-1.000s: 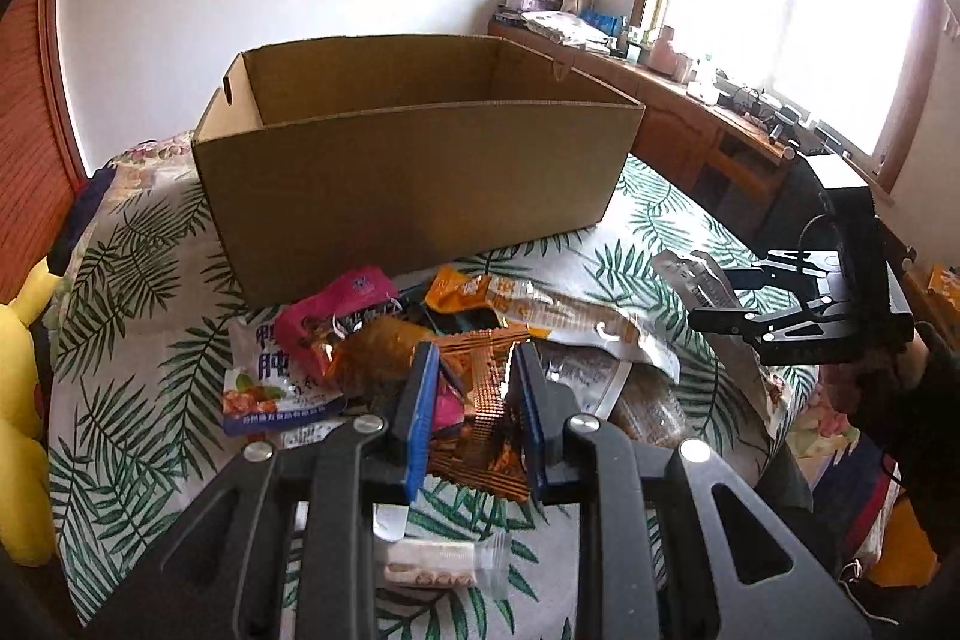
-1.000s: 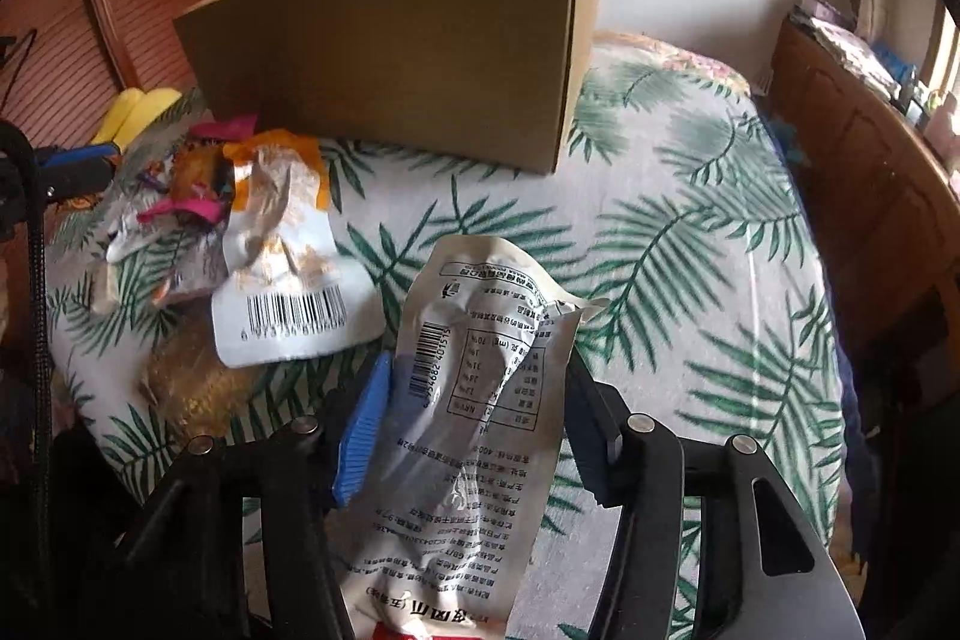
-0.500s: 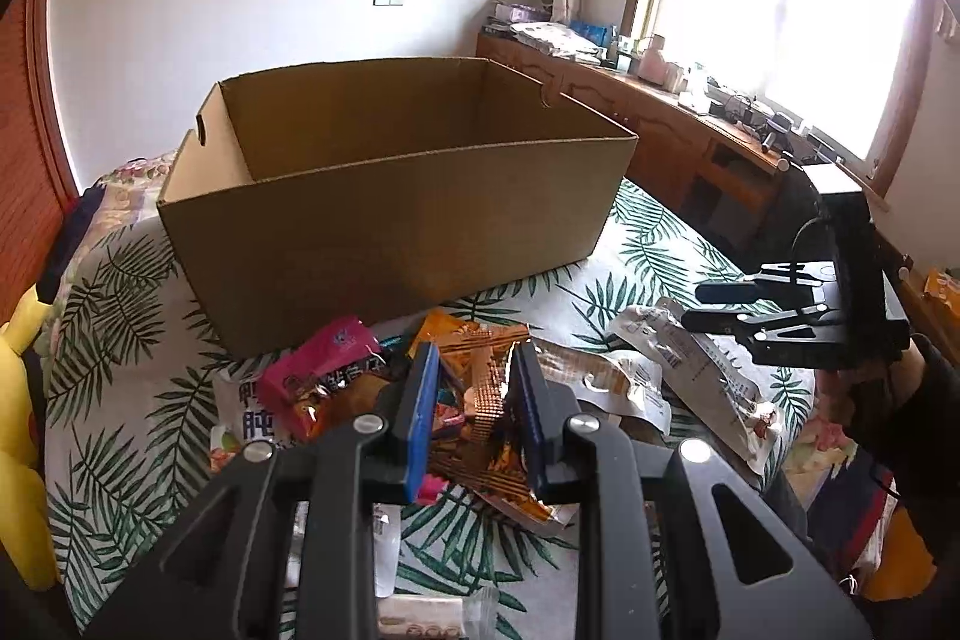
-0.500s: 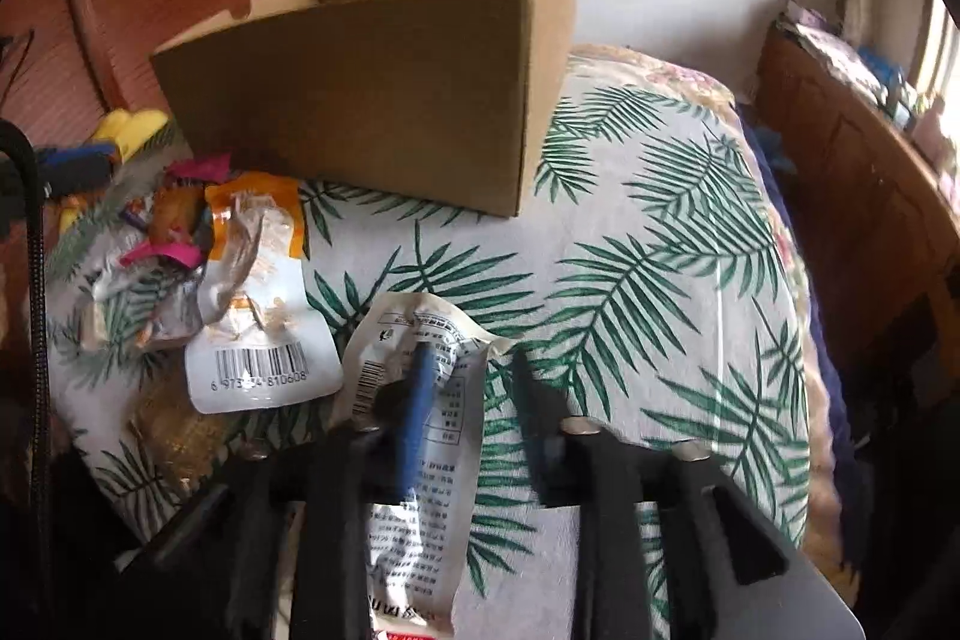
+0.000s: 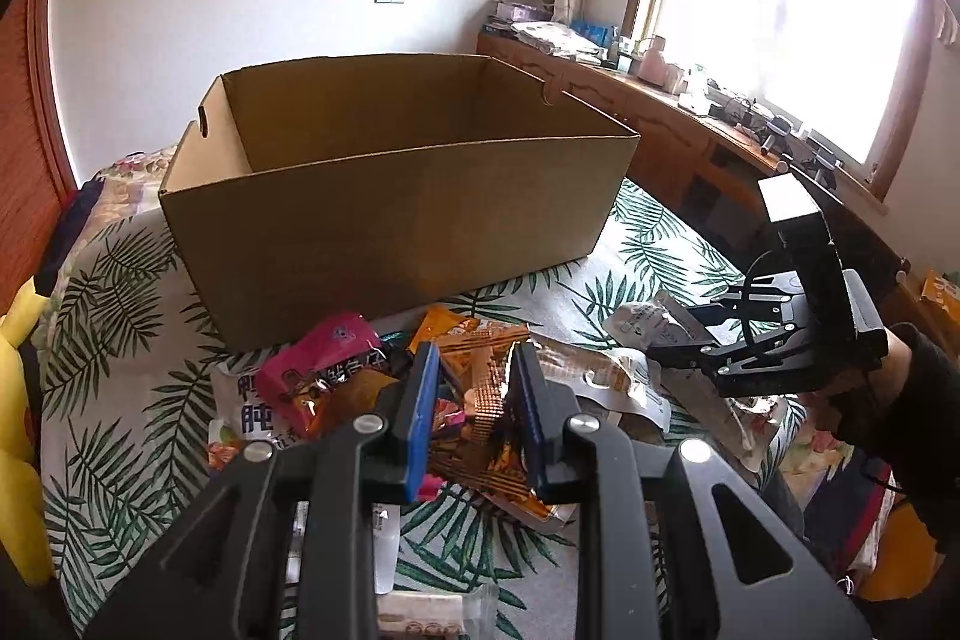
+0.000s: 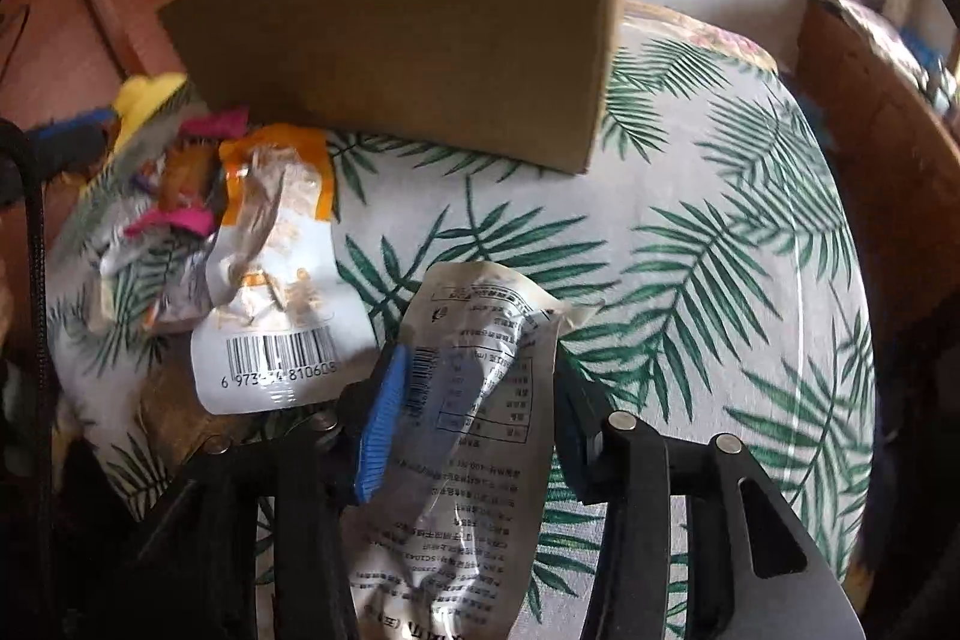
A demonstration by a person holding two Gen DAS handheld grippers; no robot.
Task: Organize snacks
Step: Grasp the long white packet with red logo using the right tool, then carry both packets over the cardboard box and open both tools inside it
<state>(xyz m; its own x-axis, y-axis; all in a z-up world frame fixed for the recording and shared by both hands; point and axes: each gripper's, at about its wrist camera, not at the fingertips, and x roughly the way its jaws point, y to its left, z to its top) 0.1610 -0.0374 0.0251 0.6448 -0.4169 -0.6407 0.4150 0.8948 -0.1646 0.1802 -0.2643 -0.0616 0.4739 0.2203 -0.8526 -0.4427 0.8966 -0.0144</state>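
My left gripper (image 5: 474, 388) is shut on an orange, copper-patterned snack packet (image 5: 498, 472), held just above the snack pile in front of the open cardboard box (image 5: 390, 220). The box's inside looks empty as far as I can see into it. In the right wrist view my right gripper (image 6: 474, 400) is closing its jaws on a white printed snack packet (image 6: 480, 352), which buckles between the pads. That gripper (image 5: 672, 334) and its packet (image 5: 642, 322) also show at the right of the left wrist view. From the right wrist the box (image 6: 420, 40) stands beyond, to the upper left.
The palm-leaf tablecloth (image 6: 720, 250) bears loose snacks: a pink packet (image 5: 336, 346), an orange-and-white barcoded packet (image 6: 270, 292), a small clear packet (image 5: 432, 610). A yellow plush toy (image 5: 12, 400) sits at the left edge. A wooden sideboard (image 5: 660, 124) runs under the window.
The right gripper's jaws have narrowed around the white packet, which now buckles. The left gripper has risen a little with the orange packet, so more of the box's inside shows.
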